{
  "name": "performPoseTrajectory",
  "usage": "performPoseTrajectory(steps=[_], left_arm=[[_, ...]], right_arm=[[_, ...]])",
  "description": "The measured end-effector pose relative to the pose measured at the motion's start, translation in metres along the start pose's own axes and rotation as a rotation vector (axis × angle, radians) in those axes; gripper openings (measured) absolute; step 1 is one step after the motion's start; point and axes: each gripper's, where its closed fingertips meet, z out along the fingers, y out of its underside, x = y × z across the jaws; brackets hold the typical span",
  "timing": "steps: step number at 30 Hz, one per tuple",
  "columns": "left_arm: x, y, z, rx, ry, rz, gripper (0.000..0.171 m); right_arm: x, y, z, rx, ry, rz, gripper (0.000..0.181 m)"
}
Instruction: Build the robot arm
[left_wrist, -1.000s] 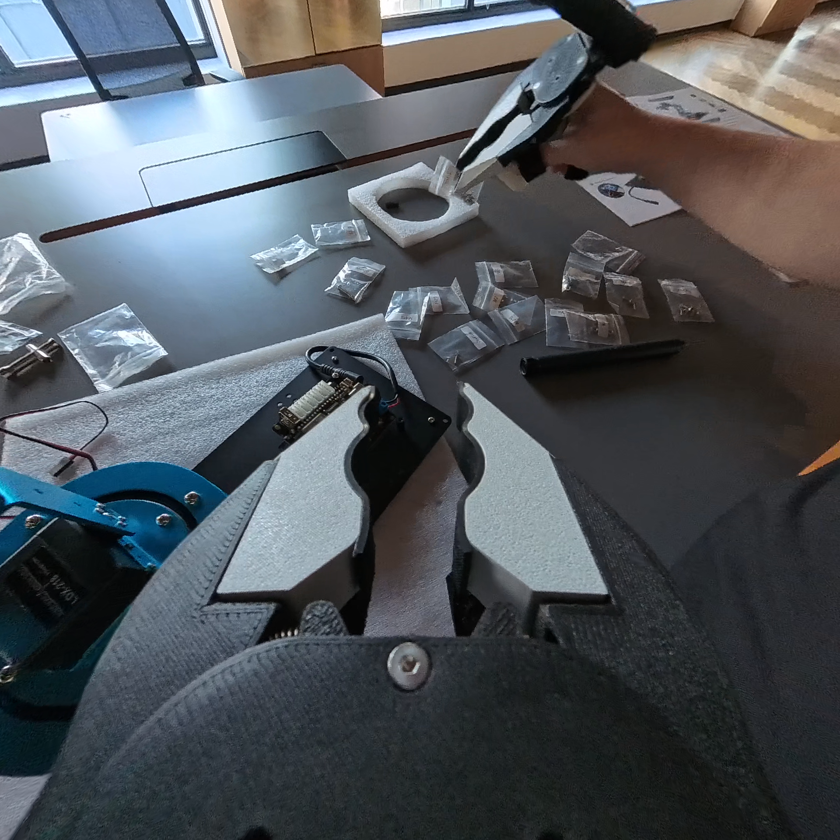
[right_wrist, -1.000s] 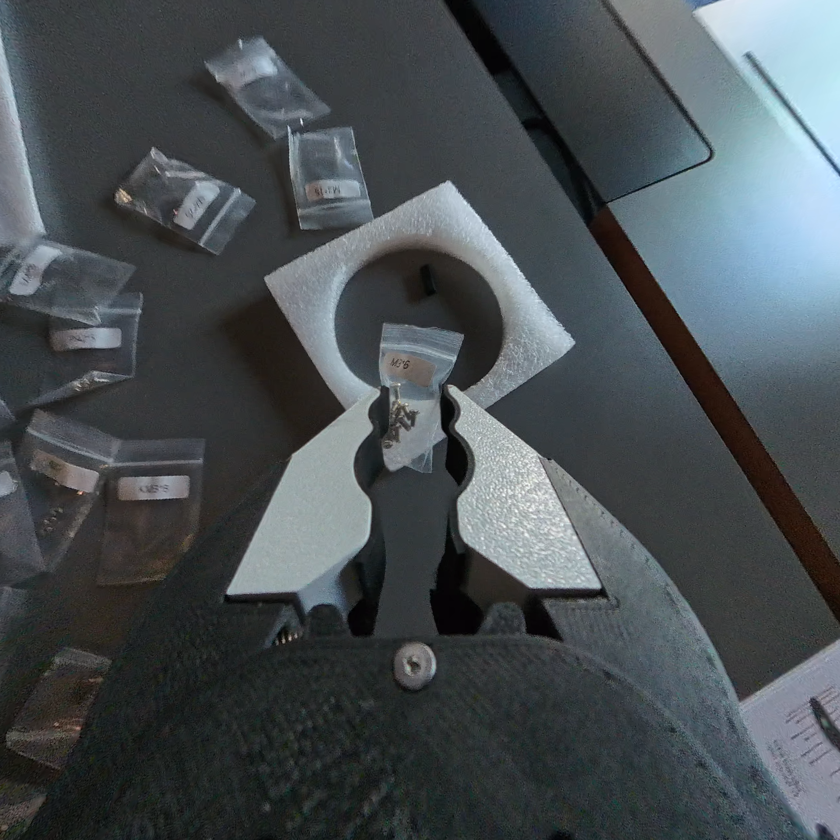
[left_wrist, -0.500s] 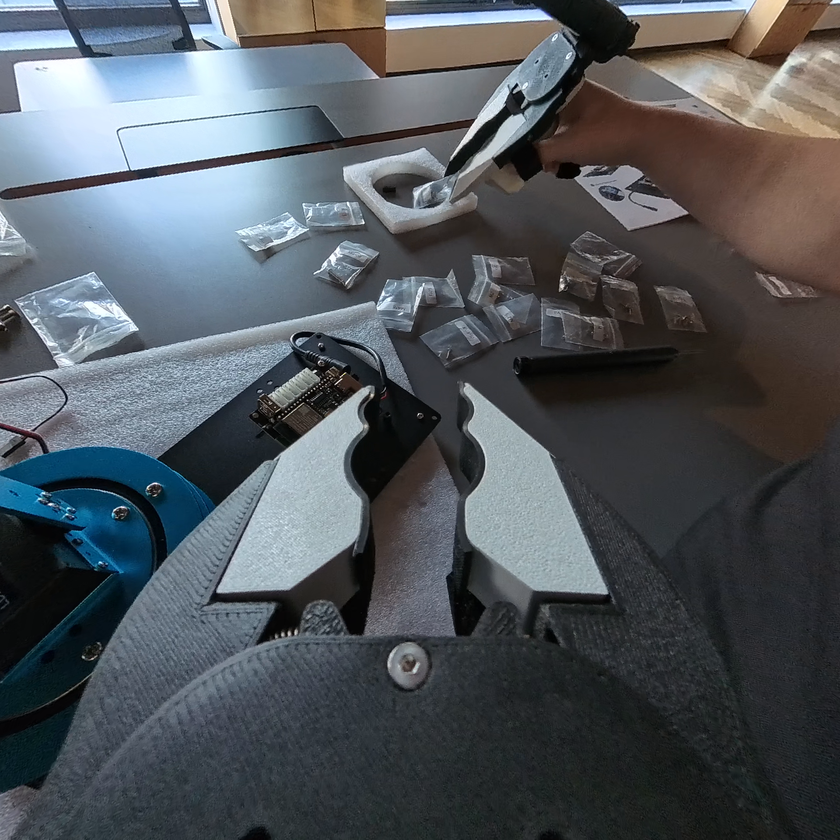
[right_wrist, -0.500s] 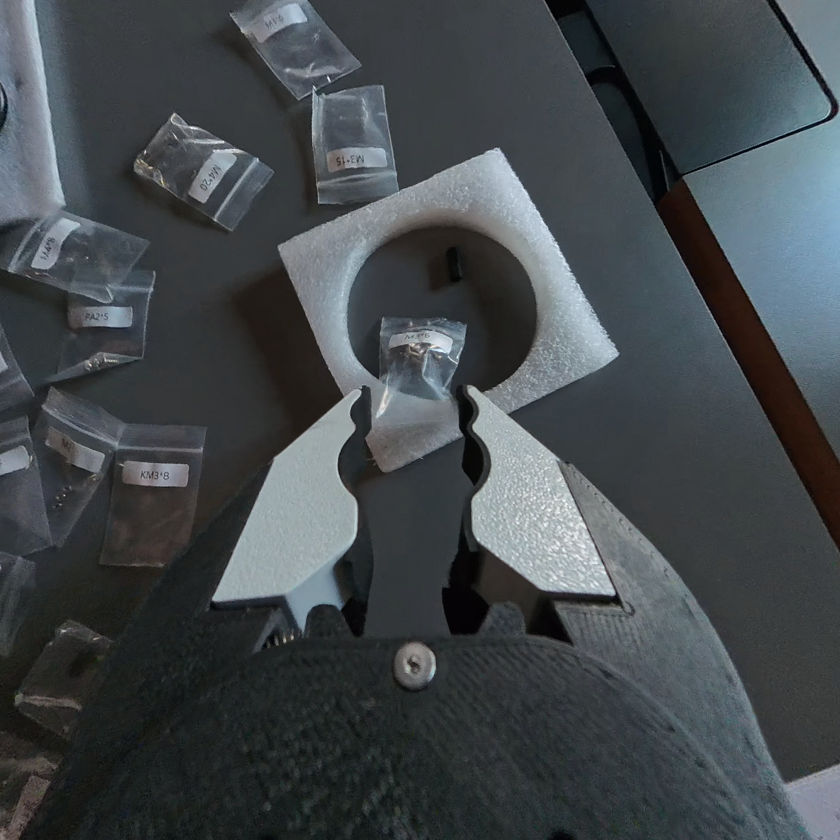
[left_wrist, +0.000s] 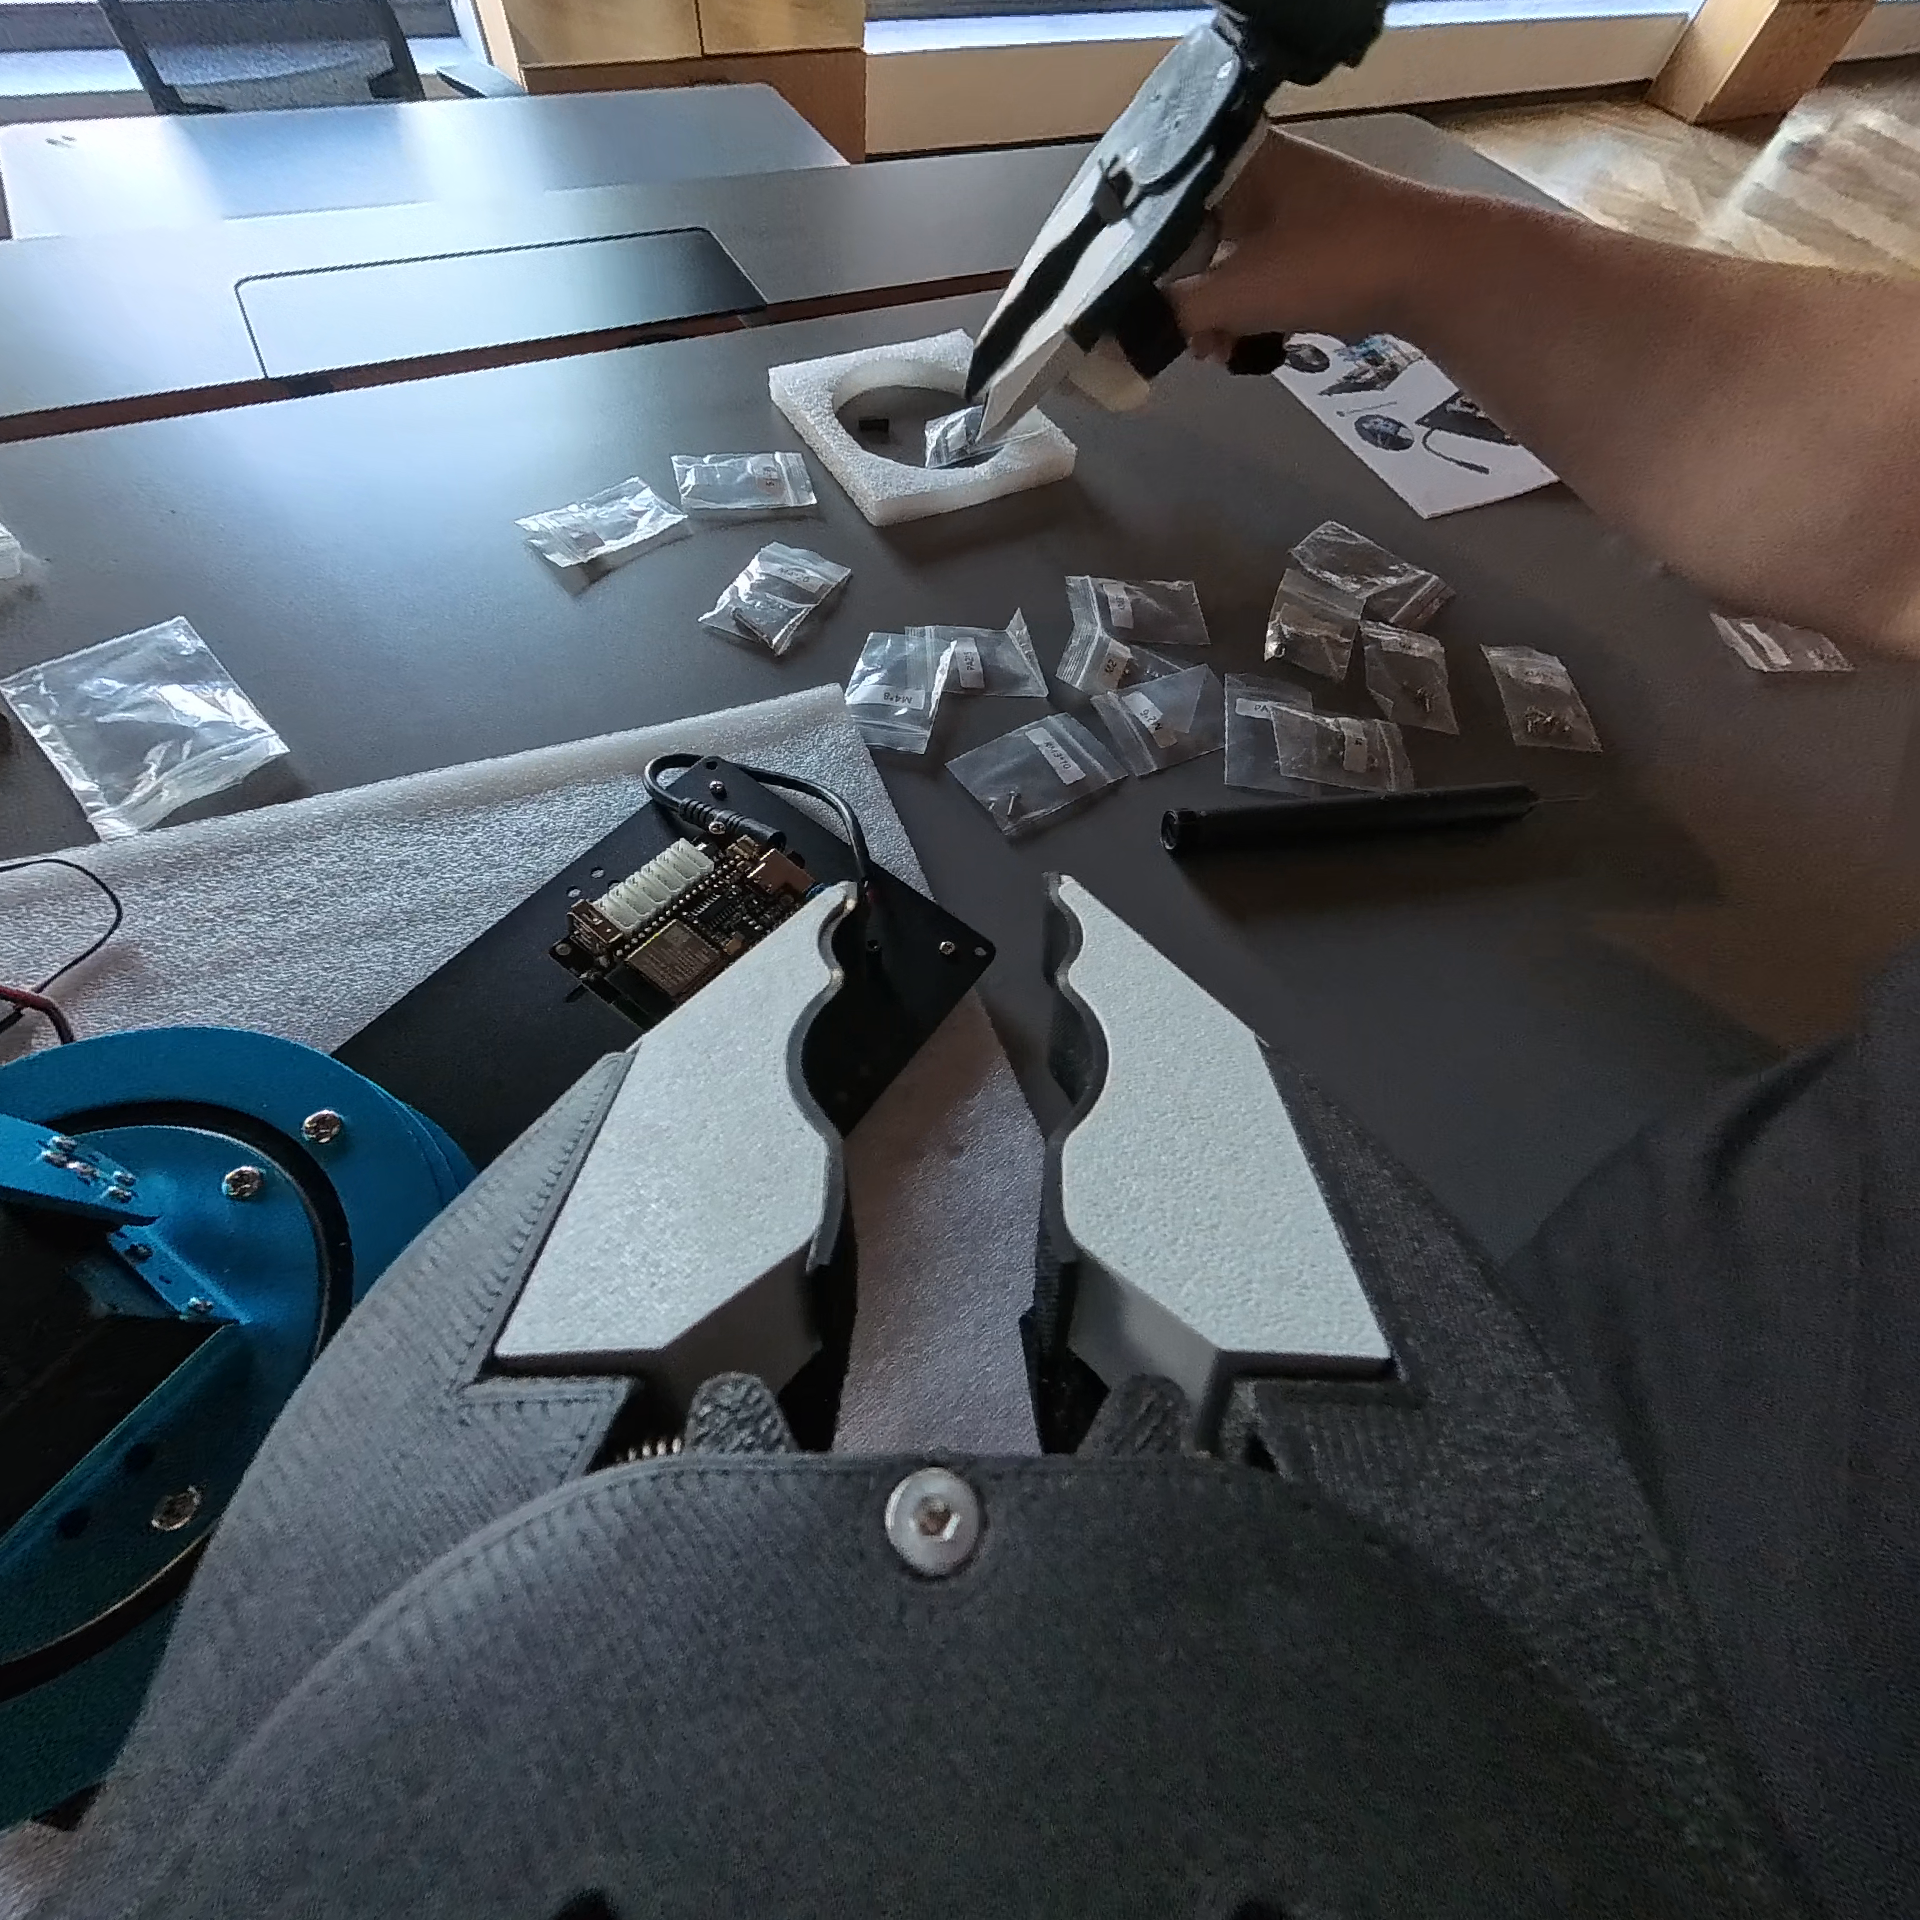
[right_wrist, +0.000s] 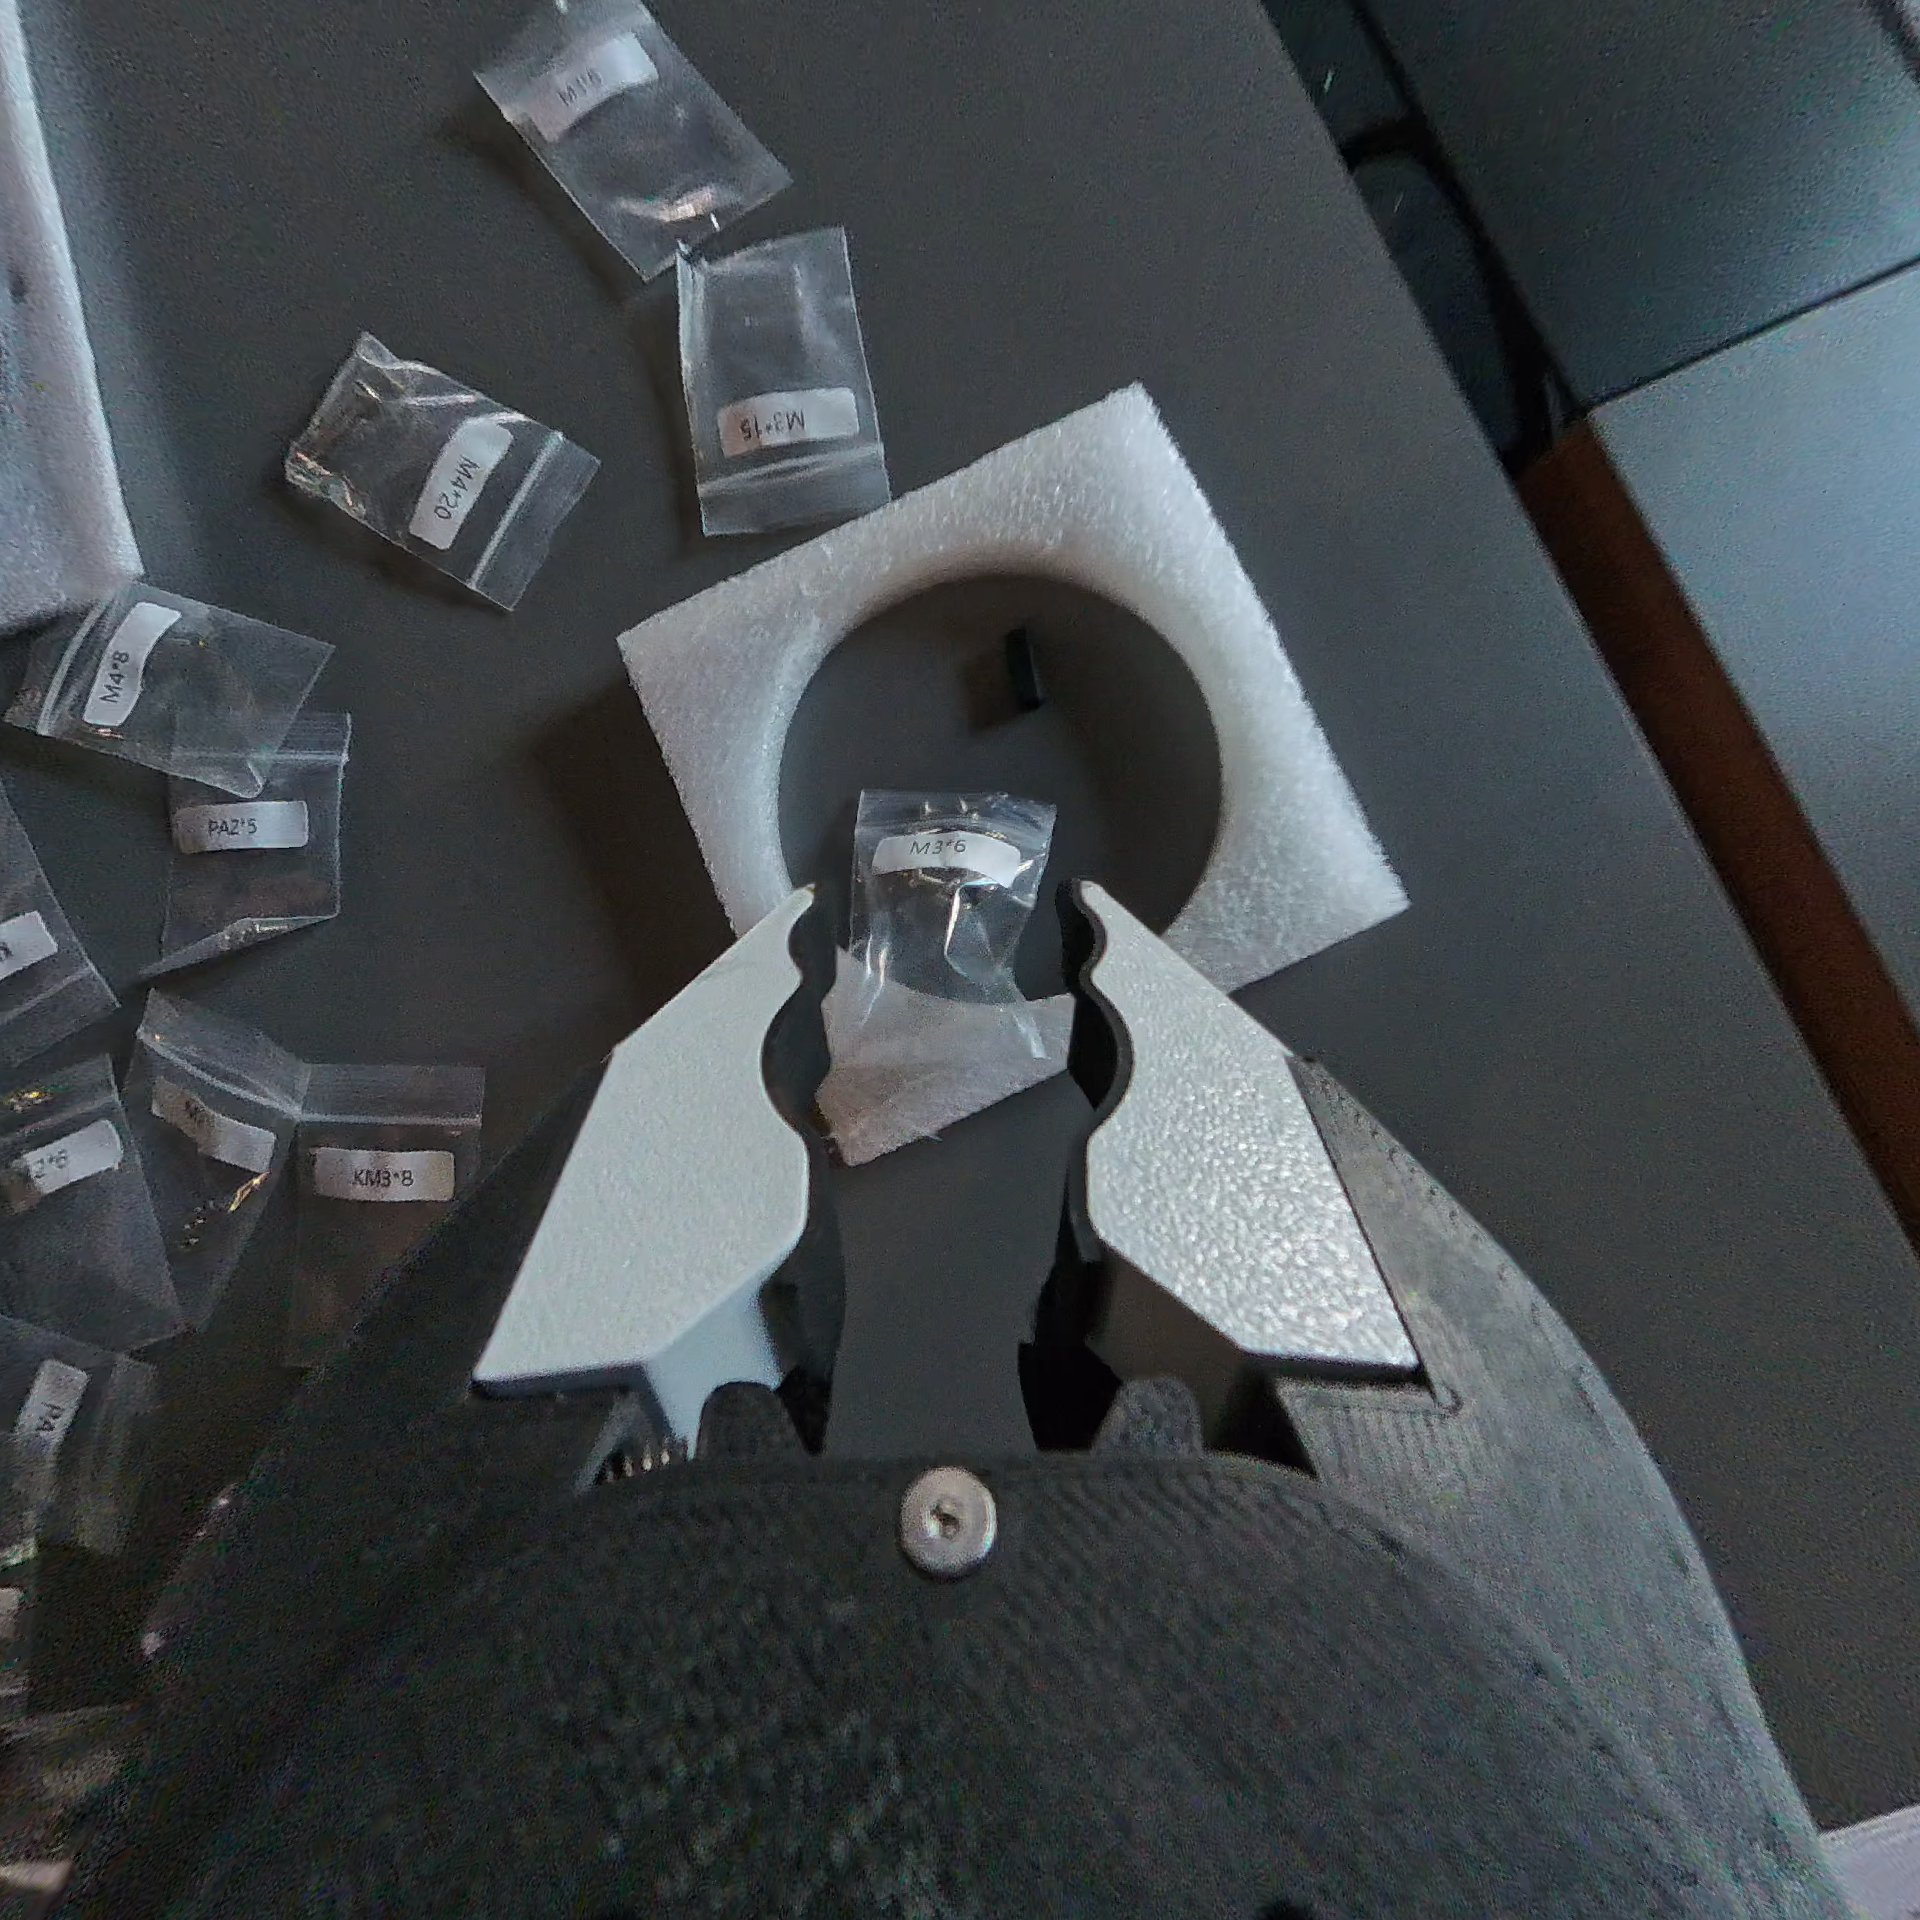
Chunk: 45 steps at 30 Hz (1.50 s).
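Observation:
My right gripper (right_wrist: 940, 904) is open, its fingers either side of a small clear bag of screws (right_wrist: 940, 914) that lies across the near rim of a white foam square with a round hole (right_wrist: 1132, 520). A small black part (right_wrist: 1018, 670) lies inside the hole. The same gripper (left_wrist: 982, 400), bag (left_wrist: 956, 436) and foam square (left_wrist: 904, 488) show at the back of the left wrist view. My left gripper (left_wrist: 951, 899) is open and empty, above a black plate with a circuit board (left_wrist: 686, 920) on a grey foam sheet (left_wrist: 312, 873).
Several small clear labelled bags (left_wrist: 1143, 686) lie scattered on the dark table (left_wrist: 416, 582). A black screwdriver (left_wrist: 1351, 821) lies right of them. A blue metal round assembly (left_wrist: 156, 1195) is at the left. A printed sheet (left_wrist: 1413, 436) lies at the back right. A person's forearm (left_wrist: 1610, 395) reaches across. My right fingertips sit around 35 cm from my left ones. My left gripper's tips are some 20 cm from the black screwdriver (left_wrist: 1351, 821).
My right gripper opened and let go of the small bag, which now lies on the foam square's rim. It also lowered toward the foam. My left gripper stayed open.

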Motion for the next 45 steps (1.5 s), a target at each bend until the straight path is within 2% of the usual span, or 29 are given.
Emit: performPoseTrajectory(steps=[7,16,23,25,28,35,45], left_arm=[[-0.002,0.002,-0.003,0.003,-0.001,-0.008,0.032],[-0.004,-0.002,-0.003,0.024,0.006,-0.021,0.031],[-0.003,-0.001,0.0,0.015,0.014,-0.017,0.031],[-0.003,-0.001,0.0,0.015,0.013,-0.02,0.031],[-0.003,-0.002,0.0,0.02,0.016,-0.021,0.031],[-0.003,-0.001,0.0,0.017,0.013,-0.019,0.031],[-0.004,-0.002,-0.002,0.02,0.003,-0.022,0.031]], right_arm=[[0.0,0.007,0.01,-0.082,0.057,-0.056,0.034],[0.002,0.002,0.004,-0.069,0.098,-0.121,0.029],[-0.003,0.0,0.004,-0.048,0.069,-0.104,0.027],[0.003,0.0,0.003,-0.052,0.107,-0.135,0.027],[-0.001,-0.002,0.005,-0.037,0.061,-0.087,0.027],[0.004,0.002,0.005,-0.056,0.099,-0.12,0.026],[0.008,0.004,0.001,0.038,0.088,-0.06,0.026]])
